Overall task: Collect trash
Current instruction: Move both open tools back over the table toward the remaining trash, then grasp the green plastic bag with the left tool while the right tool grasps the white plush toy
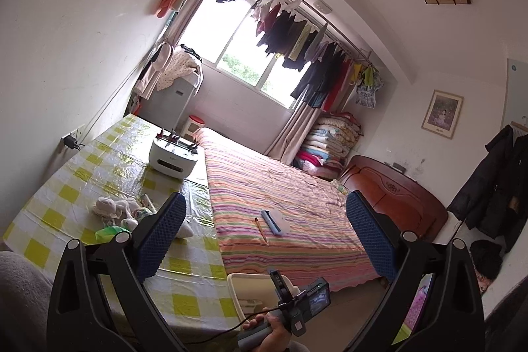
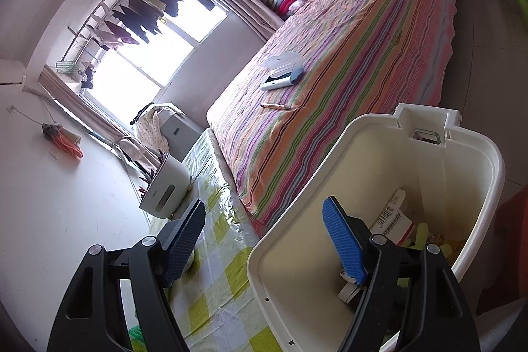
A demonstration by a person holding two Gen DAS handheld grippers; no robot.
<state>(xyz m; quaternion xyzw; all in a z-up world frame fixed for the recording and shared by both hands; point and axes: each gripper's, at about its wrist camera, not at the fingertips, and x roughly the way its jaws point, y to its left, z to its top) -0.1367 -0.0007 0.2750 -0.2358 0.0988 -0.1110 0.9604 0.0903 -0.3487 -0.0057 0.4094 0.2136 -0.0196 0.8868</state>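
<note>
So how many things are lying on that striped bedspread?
2: a pen near the bed's table-side edge, and a white-and-blue case just beyond it. Others may be hidden.

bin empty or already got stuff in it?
Not empty. In the right wrist view the white bin holds a barcoded box and yellow-green scraps at the bottom; most of it is unfilled.

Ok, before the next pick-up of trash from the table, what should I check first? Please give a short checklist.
1. Left gripper open, nothing between its fingers: ok.
2. Right gripper open and empty: ok.
3. Bin uncovered, with room inside: ok.
4. Table cleared of trash: not ok, crumpled paper lies there.
5. Pen on the bed is trash: cannot tell.
</note>
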